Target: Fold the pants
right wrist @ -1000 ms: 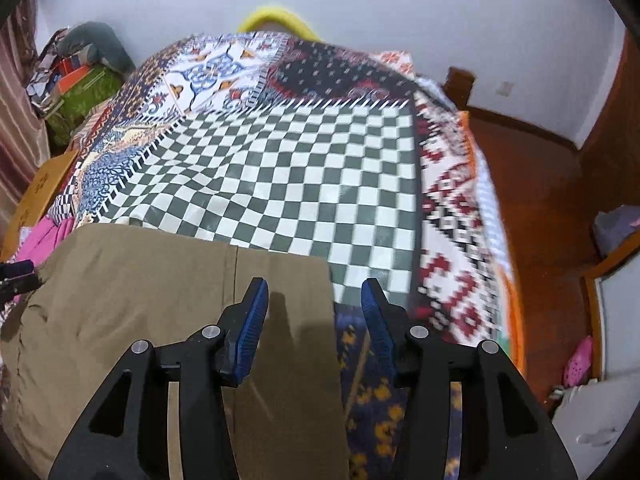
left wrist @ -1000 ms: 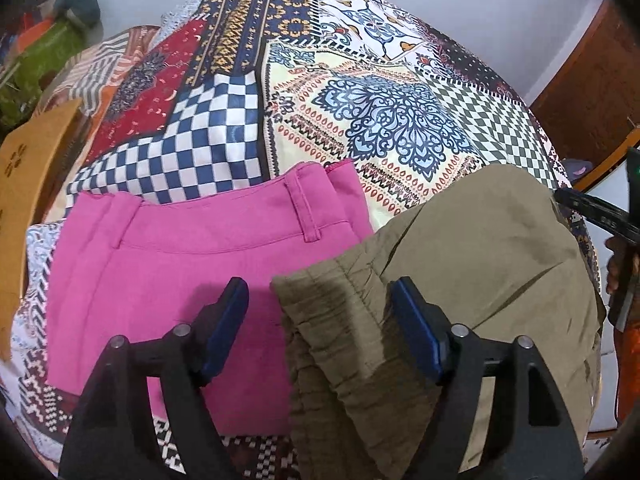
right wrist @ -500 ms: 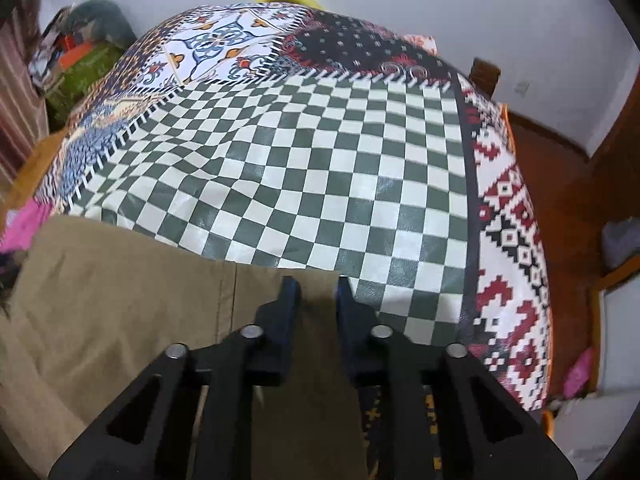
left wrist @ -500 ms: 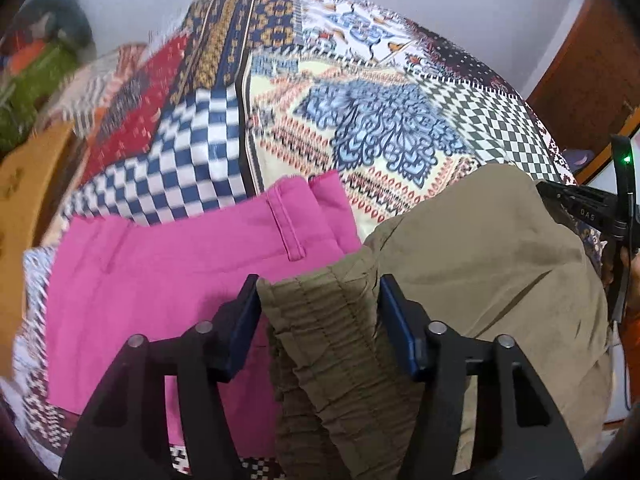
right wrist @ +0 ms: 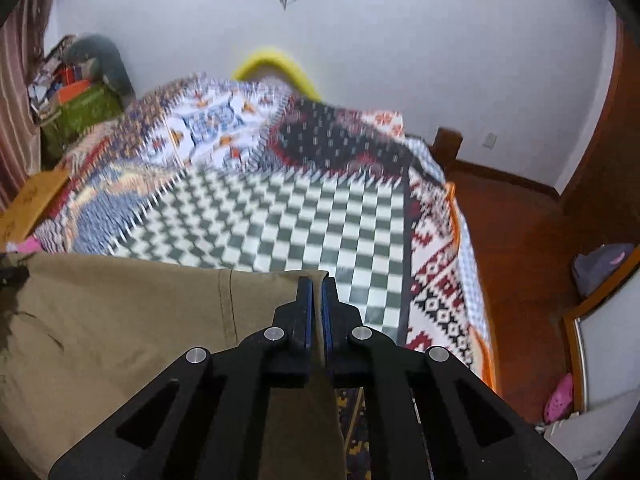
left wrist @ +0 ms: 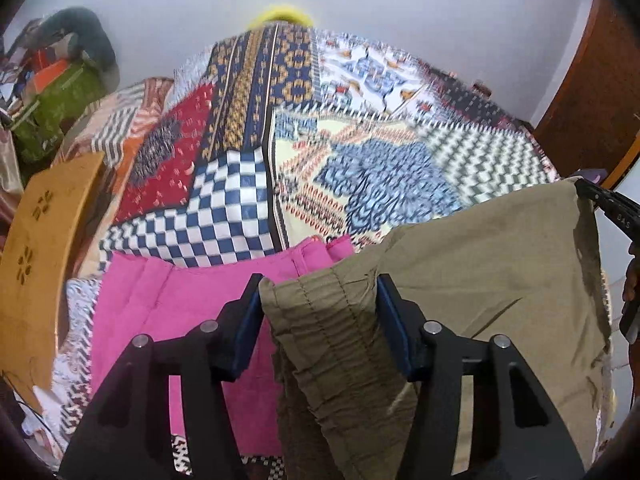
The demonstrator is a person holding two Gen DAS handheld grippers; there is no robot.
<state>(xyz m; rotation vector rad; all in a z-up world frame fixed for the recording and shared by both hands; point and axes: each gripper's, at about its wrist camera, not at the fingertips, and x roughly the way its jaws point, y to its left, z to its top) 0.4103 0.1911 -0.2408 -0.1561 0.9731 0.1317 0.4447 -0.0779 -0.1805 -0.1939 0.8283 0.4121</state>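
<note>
Presently the main risk is loss of grip during the lift. The right claw [right wrist: 317, 312] has its jaws pressed together on only the thin far corner of the olive pants [left wrist: 480, 280], so a sharp pull or the cloth's own weight could draw that edge out. The left claw [left wrist: 320, 312] is clamped on the bunched elastic waistband, a thick, ridged wad that may creep between the blue pads. A second hazard is the pink garment [left wrist: 180, 312] lying just beside and partly under the olive cloth: a dragging hem could catch it and pull it out of shape on the bed [left wrist: 240, 200]. Uneven raising of the two ends would also skew any fold line. As to condition, the pants are olive-brown, lightweight and creased, with a gathered waistband and a visible seam running down one panel. They hang stretched between the two claws at the near edge of the patterned bedspread, with the lower part draping out of sight.
</note>
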